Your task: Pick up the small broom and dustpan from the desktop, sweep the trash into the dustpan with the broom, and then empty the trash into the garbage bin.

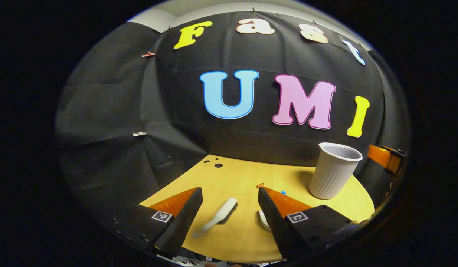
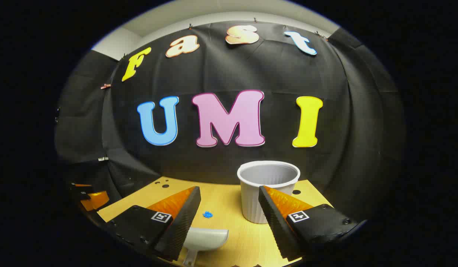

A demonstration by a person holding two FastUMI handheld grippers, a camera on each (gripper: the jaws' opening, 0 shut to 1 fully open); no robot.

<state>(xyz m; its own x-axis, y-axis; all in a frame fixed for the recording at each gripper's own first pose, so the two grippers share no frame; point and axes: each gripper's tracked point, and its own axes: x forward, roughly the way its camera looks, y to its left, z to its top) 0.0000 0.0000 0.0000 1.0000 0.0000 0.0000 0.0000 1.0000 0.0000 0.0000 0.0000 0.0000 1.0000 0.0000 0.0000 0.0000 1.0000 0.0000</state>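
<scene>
In the left gripper view we are looking along the left gripper (image 1: 230, 202), its jaws standing wide apart and holding nothing. Low in the centre of the frame, between the two fingers, the small broom (image 1: 218, 217) is lying flat on the yellow worktop (image 1: 244, 174), handle toward us at lower left, bristles running up to the right. We are judging it light and stiff in the handle, soft only at the bristles, so the thin handle is the place to take it, square across, since smooth plastic may twist in the grip. Just right of it, a pale curved edge, probably the dustpan (image 1: 263, 221), is peeking out behind the right-hand finger. Further right a white ribbed cup, serving as the garbage bin (image 1: 333, 171), is standing upright at the right of the frame; it looks thin and easy to tip.

In the right gripper view the right gripper (image 2: 229, 202) is likewise hanging with jaws apart and empty. At the far left edge a bit of the other gripper is showing. At the bottom, left of centre, the dustpan (image 2: 205, 239) is resting on the worktop, its handle pointing toward us, partly behind the left-hand finger. We are guessing it is light, rigid and slippery; the handle is the sensible hold. A small blue scrap of trash (image 2: 207, 214) is lying just beyond it, and the bin is standing right of centre
</scene>
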